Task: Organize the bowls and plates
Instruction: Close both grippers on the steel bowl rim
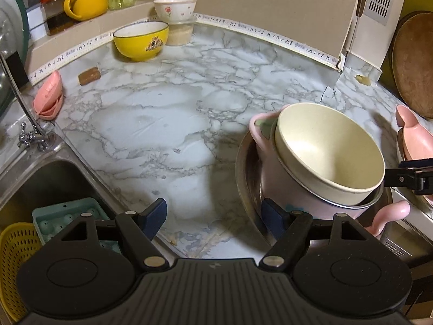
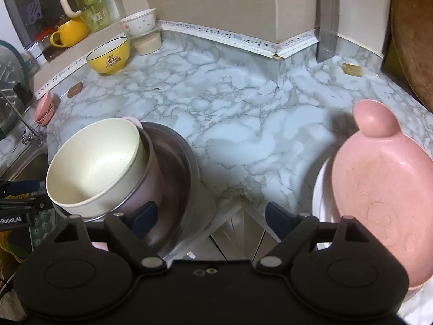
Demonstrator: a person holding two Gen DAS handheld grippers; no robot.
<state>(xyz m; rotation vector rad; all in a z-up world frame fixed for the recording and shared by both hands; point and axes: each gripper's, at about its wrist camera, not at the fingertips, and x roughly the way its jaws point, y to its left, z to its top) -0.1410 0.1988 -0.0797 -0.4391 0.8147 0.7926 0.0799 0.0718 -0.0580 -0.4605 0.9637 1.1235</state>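
Observation:
A cream bowl [image 1: 328, 153] sits nested in a pink pot [image 1: 286, 189] that stands tilted in a steel basin [image 1: 247, 173] at the right of the left wrist view. In the right wrist view the cream bowl [image 2: 94, 166] and steel basin [image 2: 180, 159] are at the left. A pink animal-shaped plate [image 2: 379, 173] lies on a white plate [image 2: 320, 189] at the right. My left gripper [image 1: 215, 218] is open and empty above the counter edge. My right gripper [image 2: 209, 218] is open and empty between the basin and the pink plate.
A yellow bowl [image 1: 140, 40] and a white flowered bowl [image 1: 175, 8] stand at the back of the marble counter [image 1: 162, 113]. Small pink dishes [image 1: 48, 97] sit near the tap. A sink [image 1: 40, 178] holds a yellow basket and green tray. A round wooden board [image 1: 414, 62] leans at right.

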